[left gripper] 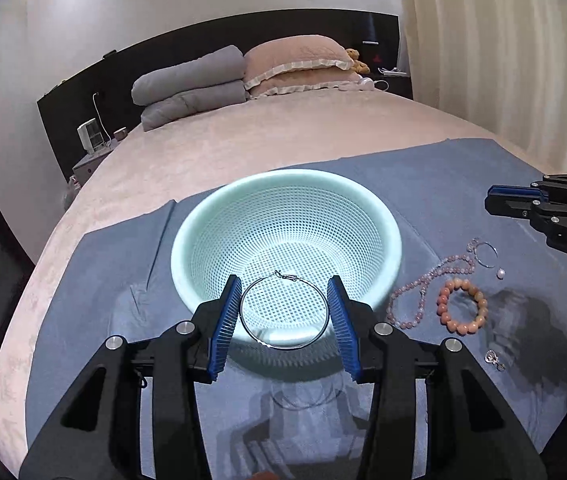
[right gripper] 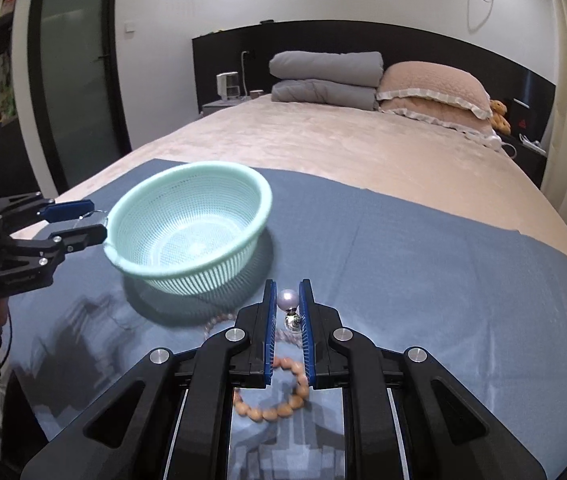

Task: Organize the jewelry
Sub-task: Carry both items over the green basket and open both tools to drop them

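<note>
A mint green mesh basket (left gripper: pixel 387 224) sits on a blue cloth (left gripper: pixel 443 184) on the bed. My left gripper (left gripper: pixel 285 310) is shut on a large silver hoop earring (left gripper: pixel 243 316), held at the basket's near rim. My right gripper (right gripper: pixel 286 300) is shut on a pearl earring (right gripper: pixel 287 299), above the cloth and right of the basket (right gripper: pixel 243 172). An orange bead bracelet (left gripper: pixel 461 306), a pink bead necklace (left gripper: pixel 423 284), a thin silver hoop with a pearl (left gripper: pixel 485 256) and a small charm (left gripper: pixel 493 358) lie on the cloth to the right. The bracelet (right gripper: pixel 283 408) lies under my right gripper.
The pink bed (left gripper: pixel 283 132) stretches behind the cloth, with grey folded quilts (left gripper: pixel 191 88) and pink pillows (left gripper: pixel 299 64) at the headboard. A nightstand with a small appliance (left gripper: pixel 89 136) stands at the far left. Curtains (left gripper: pixel 503 60) hang on the right.
</note>
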